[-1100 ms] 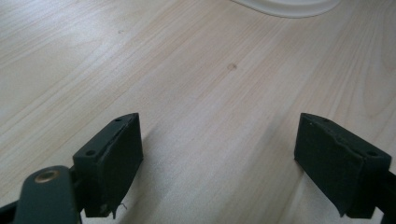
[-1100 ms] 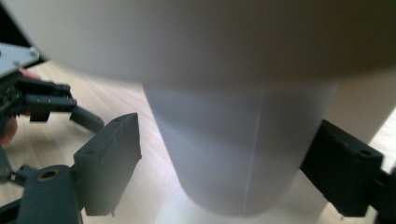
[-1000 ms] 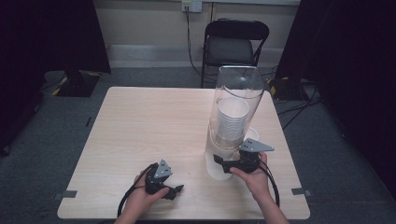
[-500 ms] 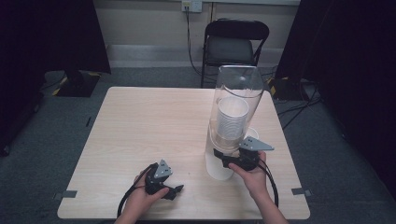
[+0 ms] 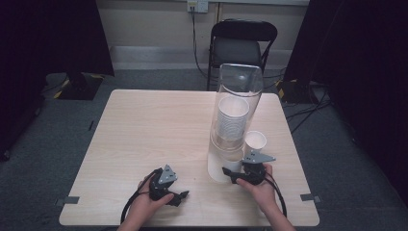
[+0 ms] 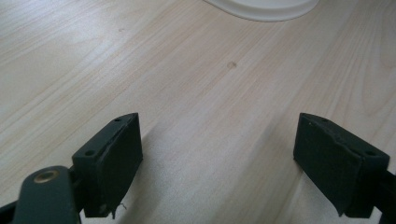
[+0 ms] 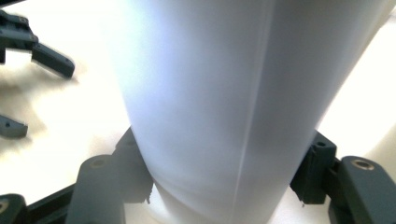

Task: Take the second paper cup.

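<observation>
Paper cup [image 7: 219, 107] stands at the foot of the clear dispenser tube [image 5: 235, 120], at its near side, and the right hand-held gripper [image 5: 230, 174] has it between the jaws. In the right gripper view the white wall of this cup rises between the two black jaws, and both pads press against its lower part, so the right hand-held gripper is clamped on the paper cup. In the high view the cup bottom [image 5: 219, 171] shows pale under the tube, touching the desk [image 5: 144, 125] or just above it; I cannot tell which.

Inside the dispenser tube a stack of white cups [image 5: 232, 120] sits upright. One single cup [image 5: 254, 142] stands on the desk just beside the tube, on its right side.

To the left of the tube, near the front edge of the desk, the left hand-held gripper [image 5: 180, 196] rests low over the wood. In the left gripper view its jaws are wide apart with bare wood between them, and a white rounded edge [image 6: 261, 7] is at the top.

A black chair [image 5: 243, 45] stands behind the tube, beyond the desk.
</observation>
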Demonstrator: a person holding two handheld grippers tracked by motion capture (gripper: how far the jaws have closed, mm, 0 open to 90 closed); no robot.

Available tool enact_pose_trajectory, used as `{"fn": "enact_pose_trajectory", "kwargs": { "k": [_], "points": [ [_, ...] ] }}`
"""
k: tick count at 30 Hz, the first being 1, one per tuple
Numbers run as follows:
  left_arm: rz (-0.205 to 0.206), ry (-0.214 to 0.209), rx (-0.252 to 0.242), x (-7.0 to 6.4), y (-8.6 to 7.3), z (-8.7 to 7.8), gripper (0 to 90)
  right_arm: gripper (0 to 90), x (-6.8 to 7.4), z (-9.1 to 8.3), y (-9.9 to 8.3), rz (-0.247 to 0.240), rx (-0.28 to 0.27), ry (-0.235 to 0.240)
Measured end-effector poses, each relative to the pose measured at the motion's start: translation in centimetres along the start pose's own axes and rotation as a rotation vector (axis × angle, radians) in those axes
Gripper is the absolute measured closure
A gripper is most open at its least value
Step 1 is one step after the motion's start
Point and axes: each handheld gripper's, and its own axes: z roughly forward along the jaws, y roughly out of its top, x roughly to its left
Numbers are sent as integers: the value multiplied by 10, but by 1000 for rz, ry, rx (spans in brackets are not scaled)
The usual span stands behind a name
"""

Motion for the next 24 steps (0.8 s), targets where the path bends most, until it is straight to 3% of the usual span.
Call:
{"fn": "enact_pose_trajectory", "kwargs": {
  "k": [1, 2, 7, 10, 13, 16, 19, 21, 24],
  "points": [
    [-4, -6, -16, 0, -1, 1, 150, 358, 1, -2, 3, -20, 16, -7],
    [-2, -7, -13, 0, -1, 1, 150, 355, 1, -2, 1, 0, 17, 8],
    [-3, -7, -15, 0, -1, 1, 150, 337, -3, -5, -9, -20, 54, -3],
    [-4, -6, -15, 0, -1, 1, 150, 333, -9, -23, -19, -40, 54, -11],
    [0, -2, -1, 0, 0, 0, 150, 329, -19, -43, -32, -19, 38, -32],
    [-3, -6, -14, 0, -1, 1, 150, 325, -32, -57, -47, 7, 63, -75],
    [3, 0, 0, 0, 0, 0, 151, 318, -42, -61, -59, 22, 83, -93],
    [3, 0, 1, 0, 0, 0, 151, 313, -44, -59, -63, 45, 97, -68],
    [2, 0, 0, 0, 0, 0, 150, 285, -44, -57, -65, 12, 118, -86]
  ]
}}
